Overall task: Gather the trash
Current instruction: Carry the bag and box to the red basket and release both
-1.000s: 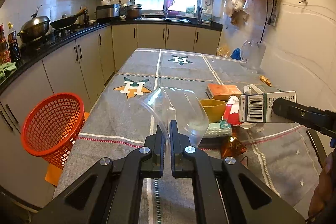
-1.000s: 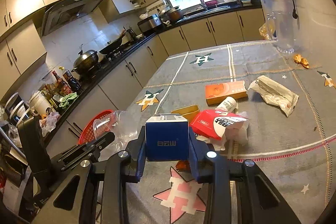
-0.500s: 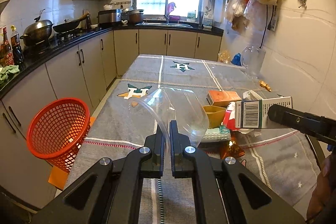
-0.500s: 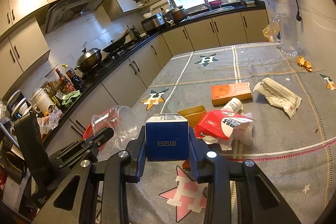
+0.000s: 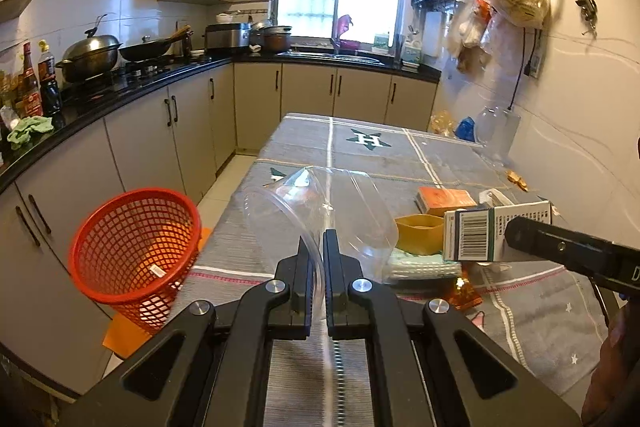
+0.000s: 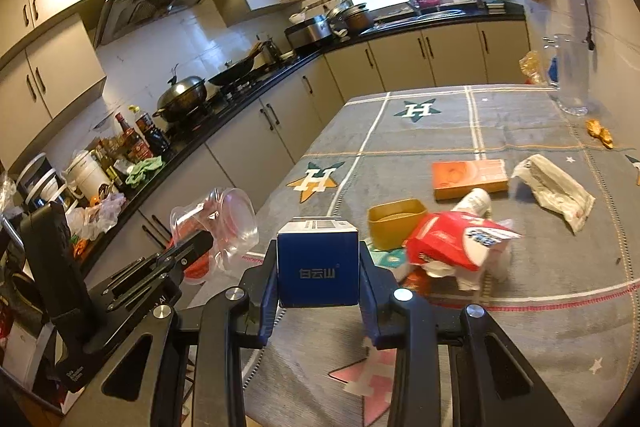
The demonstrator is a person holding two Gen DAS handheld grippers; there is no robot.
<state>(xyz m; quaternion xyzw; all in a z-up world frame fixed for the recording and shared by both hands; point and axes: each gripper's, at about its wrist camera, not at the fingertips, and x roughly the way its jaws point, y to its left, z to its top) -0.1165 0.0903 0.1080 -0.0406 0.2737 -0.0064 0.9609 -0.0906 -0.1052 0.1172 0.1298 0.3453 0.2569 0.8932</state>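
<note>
Grey star-print table [image 6: 520, 327] — orange box [image 6: 470, 178], yellow tub [image 6: 396, 223], crumpled wrapper [image 6: 554, 189]

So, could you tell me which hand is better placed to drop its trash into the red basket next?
Left. The left gripper holds the clear cup right beside the red basket; the right gripper, with its carton, sits farther over the table.

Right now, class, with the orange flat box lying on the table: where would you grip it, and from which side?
Grip the orange flat box across its short width, one finger on each long edge, coming down from above. It lies flat on the grey tablecloth with its broad face up, so its thin sides are the only opposed faces. Take the far end: the white cup lies against the near edge.
</note>
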